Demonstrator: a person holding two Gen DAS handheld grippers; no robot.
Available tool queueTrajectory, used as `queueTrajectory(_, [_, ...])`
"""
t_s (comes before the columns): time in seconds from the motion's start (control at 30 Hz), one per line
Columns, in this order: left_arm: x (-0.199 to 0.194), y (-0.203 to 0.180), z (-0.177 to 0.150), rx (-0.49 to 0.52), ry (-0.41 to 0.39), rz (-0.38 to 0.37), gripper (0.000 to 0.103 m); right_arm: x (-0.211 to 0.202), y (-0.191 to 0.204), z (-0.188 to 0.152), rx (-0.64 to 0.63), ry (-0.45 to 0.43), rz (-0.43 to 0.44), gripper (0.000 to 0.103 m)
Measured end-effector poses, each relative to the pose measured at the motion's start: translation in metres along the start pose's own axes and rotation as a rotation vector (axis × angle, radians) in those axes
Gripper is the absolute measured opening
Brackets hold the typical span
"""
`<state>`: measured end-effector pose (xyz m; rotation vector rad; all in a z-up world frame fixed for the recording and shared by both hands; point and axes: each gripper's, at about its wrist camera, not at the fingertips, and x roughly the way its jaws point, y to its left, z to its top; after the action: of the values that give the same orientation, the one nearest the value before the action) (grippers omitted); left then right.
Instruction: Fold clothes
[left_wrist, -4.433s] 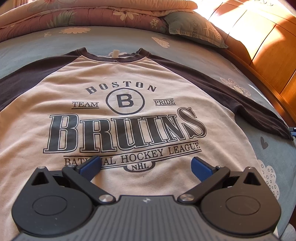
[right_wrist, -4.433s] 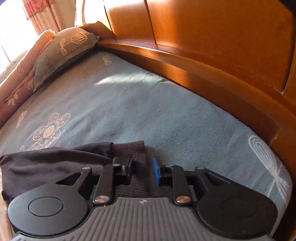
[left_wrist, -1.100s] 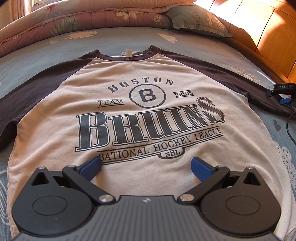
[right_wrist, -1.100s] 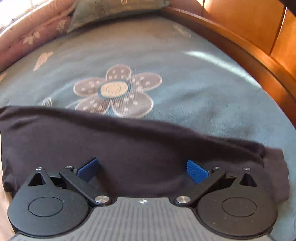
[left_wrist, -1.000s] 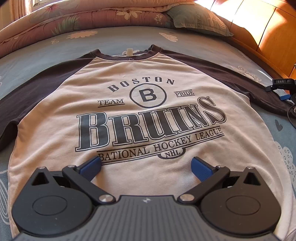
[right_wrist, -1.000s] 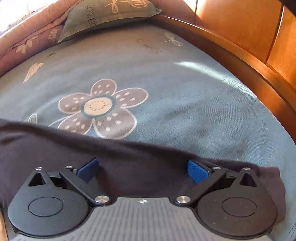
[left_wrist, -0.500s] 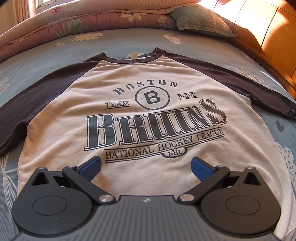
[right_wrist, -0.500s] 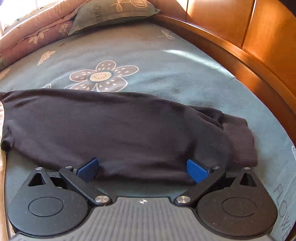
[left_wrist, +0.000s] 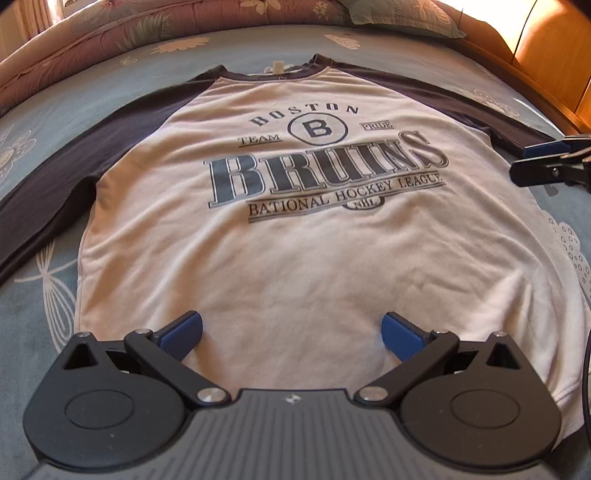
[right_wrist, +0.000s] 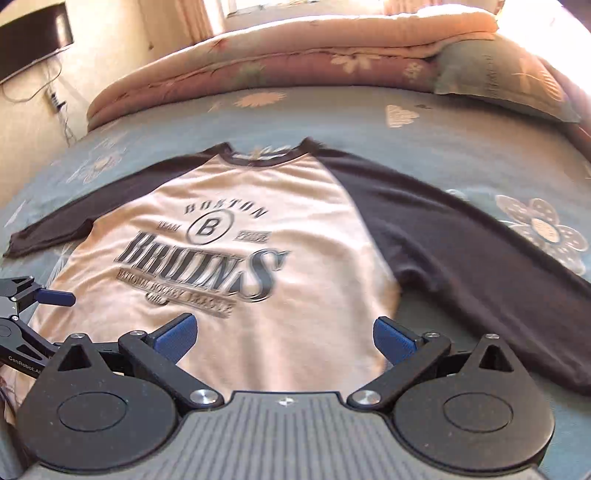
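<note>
- The shirt (left_wrist: 295, 240) lies flat and face-up on the bed sheet (left_wrist: 221, 62), collar towards the folded quilt (right_wrist: 295, 62), both dark sleeves spread out to the sides. I judge the laying-out done and the folding itself not yet begun.
- My left gripper (left_wrist: 291, 332) hangs over the shirt's hem, its blue pads spread wide and grasping nothing.
- My right gripper (right_wrist: 284, 334) hovers near the hem too, on the right-sleeve side of the shirt, fingers likewise released and empty.
- In the left wrist view my right gripper shows at the shirt's right edge, just below where the right sleeve (right_wrist: 480, 266) leaves the body.
- Next, I reckon, comes the first fold: bring a sleeve, with a strip of the shirt's side, in over the printed chest.
- That calls for lowering the pads onto the cloth and pinching one layer at the sleeve and one at the hem.
- The cloth looks soft and thin, so a shallow pinch may slip.
</note>
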<state>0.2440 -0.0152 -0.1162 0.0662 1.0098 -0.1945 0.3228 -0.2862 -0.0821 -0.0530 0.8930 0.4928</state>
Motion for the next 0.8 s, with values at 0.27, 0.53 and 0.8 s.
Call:
queueTrajectory(0.27, [-0.029,0.007,-0.044,0.02,-0.01,-0.013,0.102,0.006,0.066,-0.078,-0.1,0.058,-0.099,0.103])
queueTrajectory(0.53, [-0.059,-0.011,-0.063,0.063,-0.054,-0.039,0.102,-0.027,0.07,-0.125,-0.051,0.055,-0.18,0.103])
queueTrajectory(0.8, [-0.059,-0.028,-0.098,0.107,-0.003,-0.095,0.102,-0.024,0.072,-0.127,0.02,0.028,-0.226,0.103])
